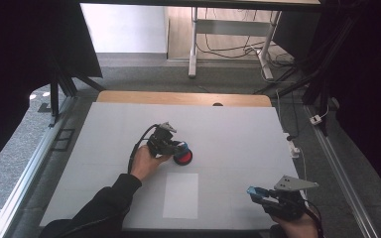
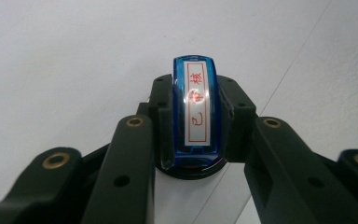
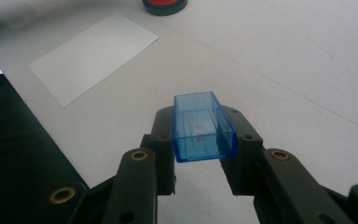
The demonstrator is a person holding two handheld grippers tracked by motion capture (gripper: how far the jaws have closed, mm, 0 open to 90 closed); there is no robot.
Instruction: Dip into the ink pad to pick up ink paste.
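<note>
Blue stamp [image 2: 195, 112] sits clamped between the left gripper [image 2: 195, 140] jaws, pressed onto the red ink pad [image 1: 183, 156], probably inking. Right gripper [image 3: 204, 140] pinches its blue cap [image 3: 204, 127]. Next: lift and carry to the paper [image 1: 180, 195].

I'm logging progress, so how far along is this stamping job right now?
Done: the blue cap is off, shut in the right gripper. In hand: the left gripper holds the stamp at the red ink pad. Left: the white paper looks unstamped.
</note>
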